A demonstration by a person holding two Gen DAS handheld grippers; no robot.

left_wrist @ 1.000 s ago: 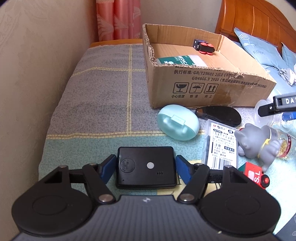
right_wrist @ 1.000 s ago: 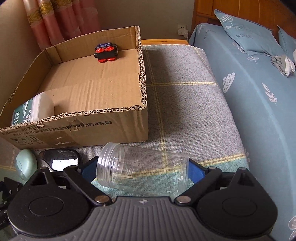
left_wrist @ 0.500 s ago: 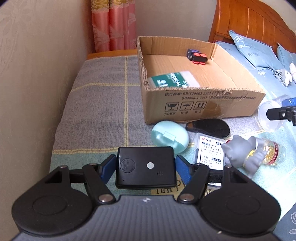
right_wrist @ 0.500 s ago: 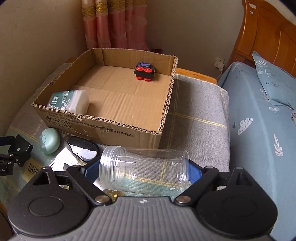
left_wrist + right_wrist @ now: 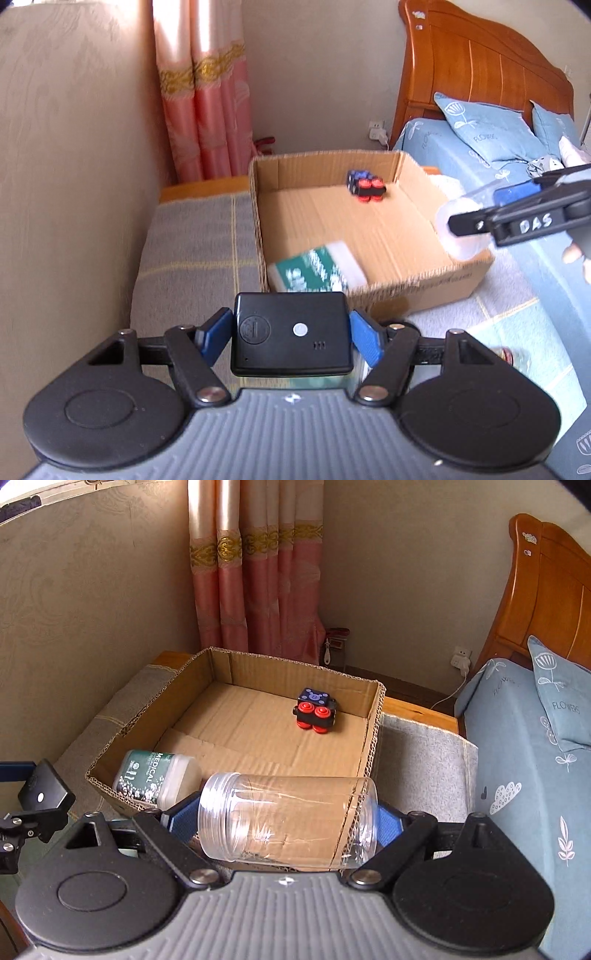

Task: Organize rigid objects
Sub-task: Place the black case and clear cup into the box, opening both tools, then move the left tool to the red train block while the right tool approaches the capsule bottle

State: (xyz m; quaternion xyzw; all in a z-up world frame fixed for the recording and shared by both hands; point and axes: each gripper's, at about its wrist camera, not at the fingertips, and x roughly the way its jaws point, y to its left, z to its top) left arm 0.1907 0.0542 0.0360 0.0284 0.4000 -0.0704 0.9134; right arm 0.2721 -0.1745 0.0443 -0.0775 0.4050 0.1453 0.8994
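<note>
The left gripper (image 5: pixel 291 338) pinches a black device (image 5: pixel 291 332) between its blue pads (image 5: pixel 364 339), one pad on each short side. The device lies flat across the jaws, its face with a round emblem and a white dot turned up. It hangs in front of the near wall of the box (image 5: pixel 436 280), off the blanket (image 5: pixel 195 258).

The right gripper (image 5: pixel 288 821) holds a clear jar (image 5: pixel 288 821) sideways, threaded mouth toward its left pad and base toward its right pad. The pads (image 5: pixel 181 818) press on both ends; the jaws have just closed a little on it, and the jar sits firmly between them. In the right wrist view the jar hangs over the near right corner of the box (image 5: pixel 373 738). In the left wrist view the same gripper (image 5: pixel 517 218) comes in from the right edge, marked with white letters, with the jar (image 5: pixel 461 225) beside the box's right wall and a fingertip (image 5: pixel 572 253) showing beneath it.

The box sits open on the blanket. Inside lie a green-labelled bottle (image 5: pixel 155 775) on its side in the near left corner and a small black toy with red knobs (image 5: pixel 316 714) near the far wall. In the right wrist view the device (image 5: pixel 44 788) and the left gripper's tip appear at the left edge, just outside the box's near left corner, well apart from the jar.

Behind the box hang pink curtains (image 5: pixel 255 572); to the right stands a bed (image 5: pixel 524 775) with a wooden headboard (image 5: pixel 472 70).
</note>
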